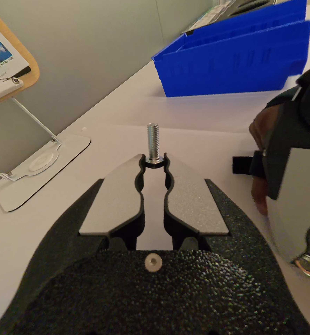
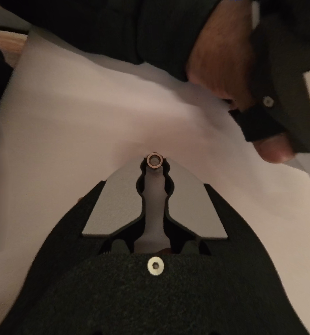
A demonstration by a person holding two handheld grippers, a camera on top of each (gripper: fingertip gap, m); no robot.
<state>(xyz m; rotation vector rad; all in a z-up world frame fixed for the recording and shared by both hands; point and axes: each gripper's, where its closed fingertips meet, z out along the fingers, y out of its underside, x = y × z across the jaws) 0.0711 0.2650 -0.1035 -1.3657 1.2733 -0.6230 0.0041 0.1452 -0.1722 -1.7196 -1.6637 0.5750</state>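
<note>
Silver, threaded steel bolt point(image 1: 153, 141) stands shank-up over the white surface point(image 1: 195, 141), its hex head clamped between the tips of the left tongs point(image 1: 153, 161). The right tongs point(image 2: 154, 164), low over the same surface, are closed on a small silver hex nut point(image 2: 154, 161), bore facing the camera. A blue plastic bin point(image 1: 232, 59) sits farther back, well apart from both.

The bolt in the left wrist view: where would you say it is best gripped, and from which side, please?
Probably by the hex head, on two opposite flats, coming in level from the side as the left tongs do now. The bolt stands upright with its threaded shank free above; the flats give the pads parallel faces, whereas the round thread would likely slip or turn.
</note>
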